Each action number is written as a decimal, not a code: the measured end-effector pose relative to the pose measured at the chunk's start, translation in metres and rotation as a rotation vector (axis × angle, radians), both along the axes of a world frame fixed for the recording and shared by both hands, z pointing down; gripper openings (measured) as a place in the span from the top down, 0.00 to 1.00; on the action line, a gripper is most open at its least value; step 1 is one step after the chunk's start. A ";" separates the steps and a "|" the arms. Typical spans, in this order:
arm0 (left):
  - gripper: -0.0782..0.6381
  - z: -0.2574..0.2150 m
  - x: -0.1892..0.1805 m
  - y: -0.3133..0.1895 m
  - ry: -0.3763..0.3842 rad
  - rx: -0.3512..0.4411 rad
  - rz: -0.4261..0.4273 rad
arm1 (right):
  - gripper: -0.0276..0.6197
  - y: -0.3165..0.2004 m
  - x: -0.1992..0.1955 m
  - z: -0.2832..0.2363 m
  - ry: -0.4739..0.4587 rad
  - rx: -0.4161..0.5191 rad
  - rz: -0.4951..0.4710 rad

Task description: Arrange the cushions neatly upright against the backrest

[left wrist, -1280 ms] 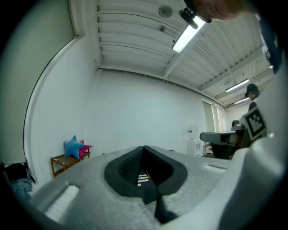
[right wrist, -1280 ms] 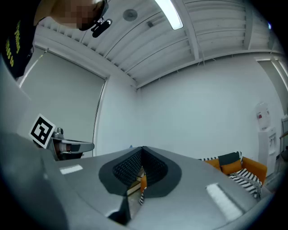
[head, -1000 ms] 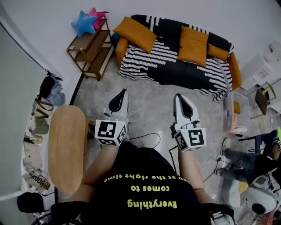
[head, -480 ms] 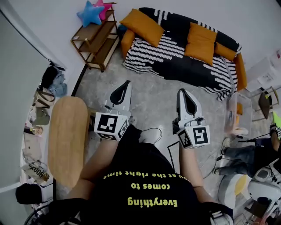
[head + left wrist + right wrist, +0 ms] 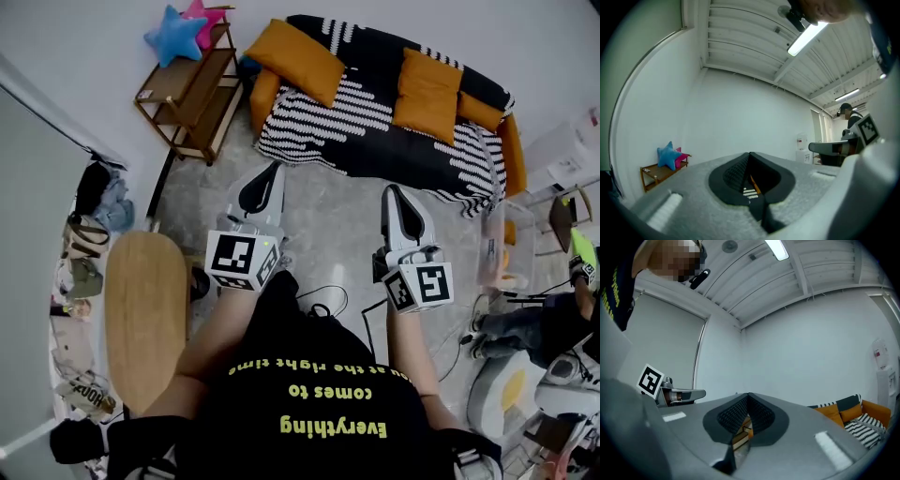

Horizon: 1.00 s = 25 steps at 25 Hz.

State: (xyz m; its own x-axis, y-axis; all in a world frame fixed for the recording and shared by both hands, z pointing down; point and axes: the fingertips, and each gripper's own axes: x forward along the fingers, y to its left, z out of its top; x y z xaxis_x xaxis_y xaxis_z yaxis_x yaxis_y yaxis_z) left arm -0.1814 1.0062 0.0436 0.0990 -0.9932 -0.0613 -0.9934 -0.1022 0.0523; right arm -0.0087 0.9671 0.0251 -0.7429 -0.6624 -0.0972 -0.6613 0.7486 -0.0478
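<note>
Both pairs of jaws are clenched with nothing between them. We hold the left gripper (image 5: 267, 178) and the right gripper (image 5: 392, 195) side by side, both pointing to 12 o'clock.

The sofa (image 5: 375, 141) lies at 12 o'clock from both, well apart from the jaws, with bare floor (image 5: 328, 216) between. Nothing is within reach yet, so we judge the coming move to be an approach straight ahead.

The left cushion (image 5: 298, 61) sits at the sofa's 9 o'clock end, at about 12 to 1 o'clock from the left gripper, which is the nearer one. Its long axis runs from 10 to 4 o'clock. It looks slanted across the corner, not square to the backrest (image 5: 375, 42), so we take it for the one most in need of setting straight.

The middle cushion (image 5: 428, 94) is at about 1 o'clock from the right gripper, the nearer one to it. Its long axis runs close to 12 to 6 o'clock, and it seems to lean on the backrest already.

A third orange piece (image 5: 480, 111) lies low at the sofa's 3 o'clock end, its long axis from 10 to 4 o'clock. We cannot tell whether it is a cushion or part of the armrest.
</note>
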 end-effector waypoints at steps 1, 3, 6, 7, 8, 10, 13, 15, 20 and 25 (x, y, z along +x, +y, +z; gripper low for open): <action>0.89 -0.002 -0.010 -0.013 0.000 0.005 0.006 | 0.94 -0.012 -0.012 -0.001 0.007 0.004 0.003; 0.89 -0.004 -0.032 -0.038 -0.005 0.009 0.018 | 0.94 -0.035 -0.037 -0.004 0.006 0.010 0.006; 0.89 -0.011 -0.065 -0.075 -0.007 0.012 0.038 | 0.94 -0.069 -0.072 -0.011 -0.007 0.009 0.018; 0.89 -0.013 -0.076 -0.086 -0.009 0.013 0.045 | 0.94 -0.078 -0.082 -0.013 -0.010 0.008 0.025; 0.89 -0.015 -0.086 -0.096 -0.011 0.014 0.053 | 0.94 -0.087 -0.091 -0.014 -0.012 0.008 0.032; 0.89 -0.018 -0.103 -0.112 -0.014 0.015 0.067 | 0.94 -0.102 -0.108 -0.017 -0.018 0.006 0.044; 0.89 -0.019 -0.124 -0.134 -0.007 0.013 0.076 | 0.94 -0.121 -0.127 -0.015 -0.009 -0.001 0.056; 0.89 -0.016 -0.134 -0.147 0.001 0.007 0.077 | 0.94 -0.132 -0.135 -0.013 0.000 -0.007 0.062; 0.89 -0.004 -0.148 -0.180 0.015 -0.019 0.068 | 0.94 -0.170 -0.139 -0.005 -0.010 -0.021 0.079; 0.89 0.001 -0.162 -0.221 0.015 -0.026 0.034 | 0.94 -0.221 -0.147 0.003 -0.014 -0.034 0.064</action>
